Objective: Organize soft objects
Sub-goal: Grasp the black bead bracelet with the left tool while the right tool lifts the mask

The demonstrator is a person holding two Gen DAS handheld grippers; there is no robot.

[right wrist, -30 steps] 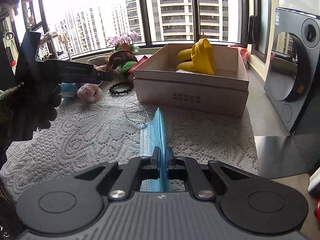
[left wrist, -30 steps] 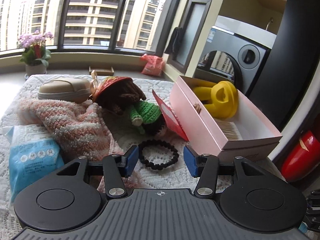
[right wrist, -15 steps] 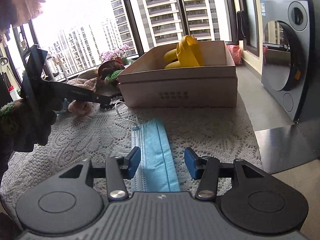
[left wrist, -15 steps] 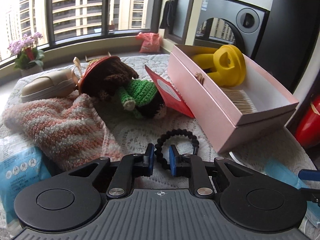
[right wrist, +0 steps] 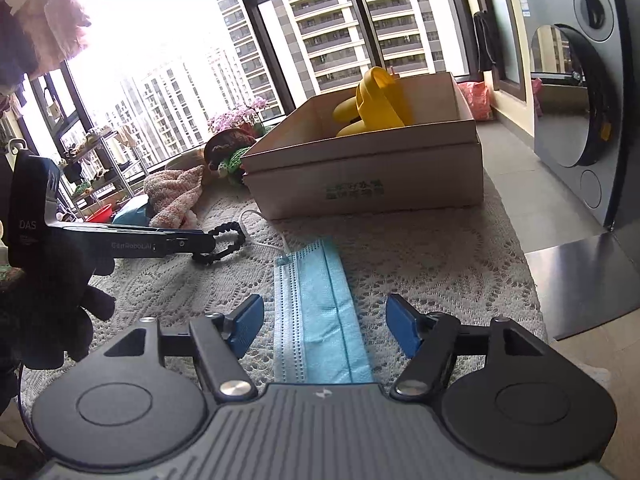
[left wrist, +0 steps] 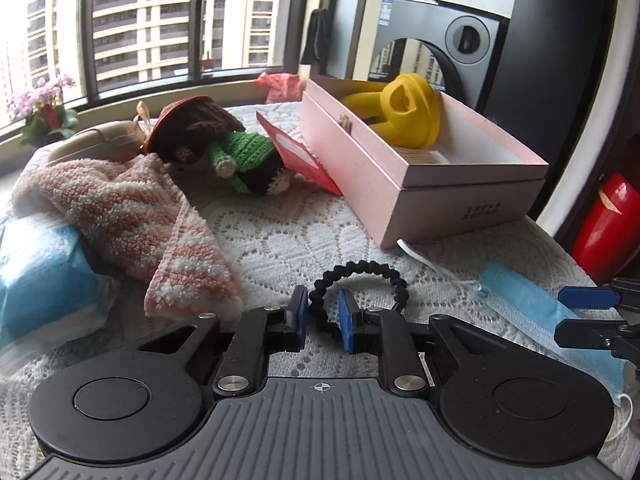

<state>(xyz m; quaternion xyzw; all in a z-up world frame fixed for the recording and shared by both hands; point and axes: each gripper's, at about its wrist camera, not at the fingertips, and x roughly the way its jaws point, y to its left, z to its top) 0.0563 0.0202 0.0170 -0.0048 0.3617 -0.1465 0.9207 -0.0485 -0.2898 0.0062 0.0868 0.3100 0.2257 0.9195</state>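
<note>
The left gripper (left wrist: 322,316) has its jaws drawn in on the black braided hair tie (left wrist: 362,280), pinching one side of the loop between the blue pads (left wrist: 345,316) while the rest of the ring arches just ahead of the tips over the white lace cloth (left wrist: 280,236). Ahead and to the right of these jaws stands the pink box (left wrist: 400,176) with a yellow soft toy (left wrist: 408,114) inside; ahead and to the left lie a pink striped towel (left wrist: 132,216) and a crocheted doll (left wrist: 240,160). The right gripper (right wrist: 323,330) is spread wide — jaws holding nothing — with the blue face mask (right wrist: 320,312) lying flat on the cloth between them and touching neither pad. Its white ear loop (right wrist: 260,232) trails forward toward the box (right wrist: 360,176) beyond the tips.
</note>
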